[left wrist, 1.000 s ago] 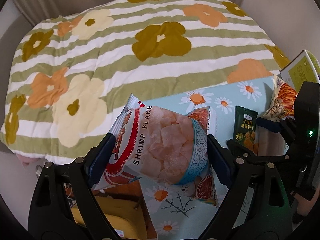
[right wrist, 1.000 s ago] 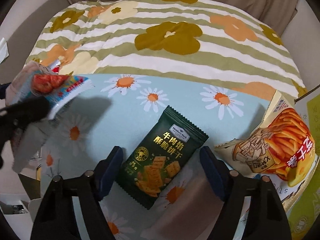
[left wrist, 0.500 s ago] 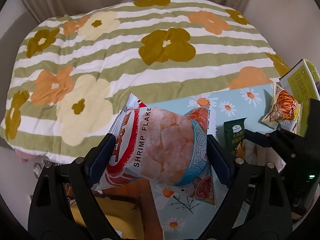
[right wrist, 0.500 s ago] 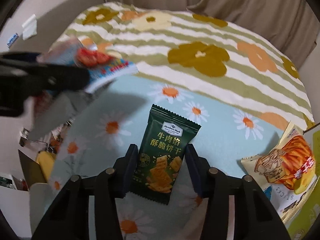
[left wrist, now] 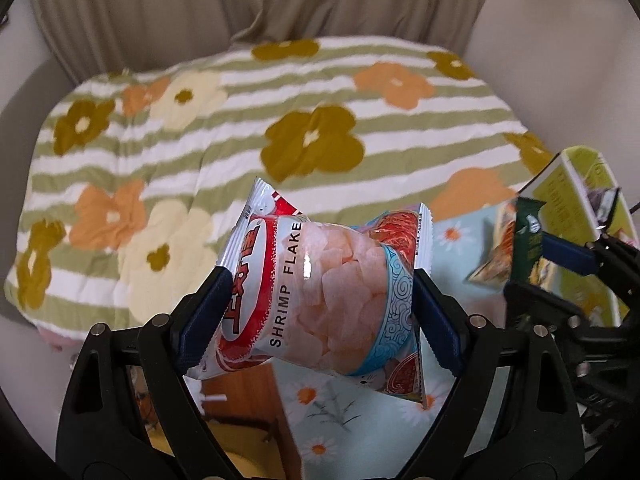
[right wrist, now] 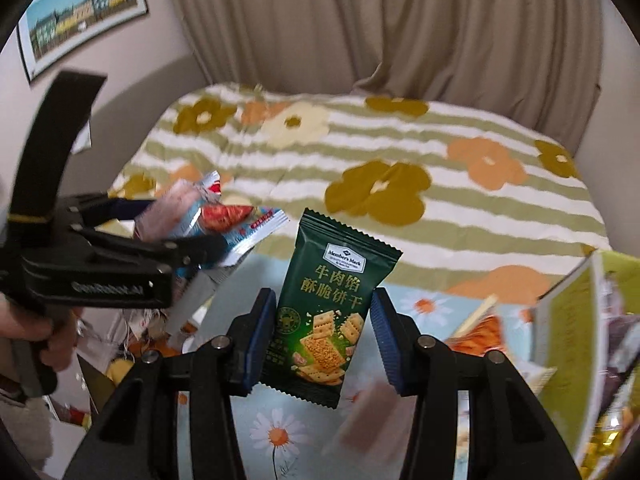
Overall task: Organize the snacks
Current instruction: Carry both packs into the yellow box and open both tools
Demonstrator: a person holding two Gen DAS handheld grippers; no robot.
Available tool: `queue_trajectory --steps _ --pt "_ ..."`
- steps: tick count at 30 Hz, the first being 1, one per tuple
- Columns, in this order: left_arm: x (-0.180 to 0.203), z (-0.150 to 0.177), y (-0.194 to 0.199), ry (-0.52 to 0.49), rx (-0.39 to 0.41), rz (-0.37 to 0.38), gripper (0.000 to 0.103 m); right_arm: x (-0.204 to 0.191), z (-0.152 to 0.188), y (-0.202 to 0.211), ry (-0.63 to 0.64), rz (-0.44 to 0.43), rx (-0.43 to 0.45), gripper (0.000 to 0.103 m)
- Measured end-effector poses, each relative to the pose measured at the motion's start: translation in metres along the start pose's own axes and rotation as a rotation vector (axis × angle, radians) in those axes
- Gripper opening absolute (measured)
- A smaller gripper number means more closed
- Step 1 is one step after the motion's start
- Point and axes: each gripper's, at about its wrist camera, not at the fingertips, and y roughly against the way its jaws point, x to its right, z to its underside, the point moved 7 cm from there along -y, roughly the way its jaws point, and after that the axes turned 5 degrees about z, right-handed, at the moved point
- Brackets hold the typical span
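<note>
**Green cracker pack and shrimp flakes both in the air, nothing sorted yet**

Green foil is what fills the right wrist view: the dark green foil packet of beef crackers [right wrist: 326,316] sits upright between the blue pads of the right gripper [right wrist: 324,336], clamped by its two side edges and clear of the pale blue daisy-print cloth [right wrist: 276,436] below it. Over on the other side, the left gripper [left wrist: 316,312] is clenched on the puffy white, red and pink plastic bag of shrimp flakes [left wrist: 320,296], jaws standing wide because the bag is fat, pads pressed into both sides. That bag hangs out over the edge of the cloth, with the green-and-white striped flower quilt [left wrist: 240,152] behind it.

So where are we? Two snacks picked up, zero put away as far as I can tell. An orange and yellow crinkled bag of snack sticks [left wrist: 498,252] lies on the cloth near the right edge, just beside a yellow-green cardboard box [left wrist: 576,196] that stands open. My guess is that box is where things go, but the blur makes its contents hard to read, so I can't say whether anything's in there already.

Left to do, by my reckoning: land both held packs somewhere tidy, then deal with the orange bag. Early days, really.
</note>
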Motion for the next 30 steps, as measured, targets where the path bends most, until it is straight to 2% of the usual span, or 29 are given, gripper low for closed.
queue_trajectory --steps 7,16,23,28,29,30 --pt "0.076 -0.043 0.038 -0.084 0.091 0.040 0.087 0.065 -0.012 0.067 -0.060 0.032 0.072 0.044" --pt "0.235 -0.076 0.065 -0.162 0.171 0.119 0.087 0.188 0.007 0.146 -0.094 0.098 0.111 0.044" --pt "0.347 -0.086 0.045 -0.179 0.165 0.142 0.087 0.275 0.035 0.179 -0.099 0.128 0.086 0.044" --pt "0.399 -0.088 0.018 -0.189 0.129 0.160 0.087 0.318 0.054 0.183 -0.109 0.120 0.049 0.044" --pt "0.410 -0.090 0.012 -0.195 0.130 0.163 0.088 0.324 0.057 0.184 -0.113 0.116 0.045 0.044" --pt "0.419 -0.090 0.007 -0.204 0.130 0.170 0.095 0.330 0.061 0.183 -0.119 0.112 0.039 0.044"
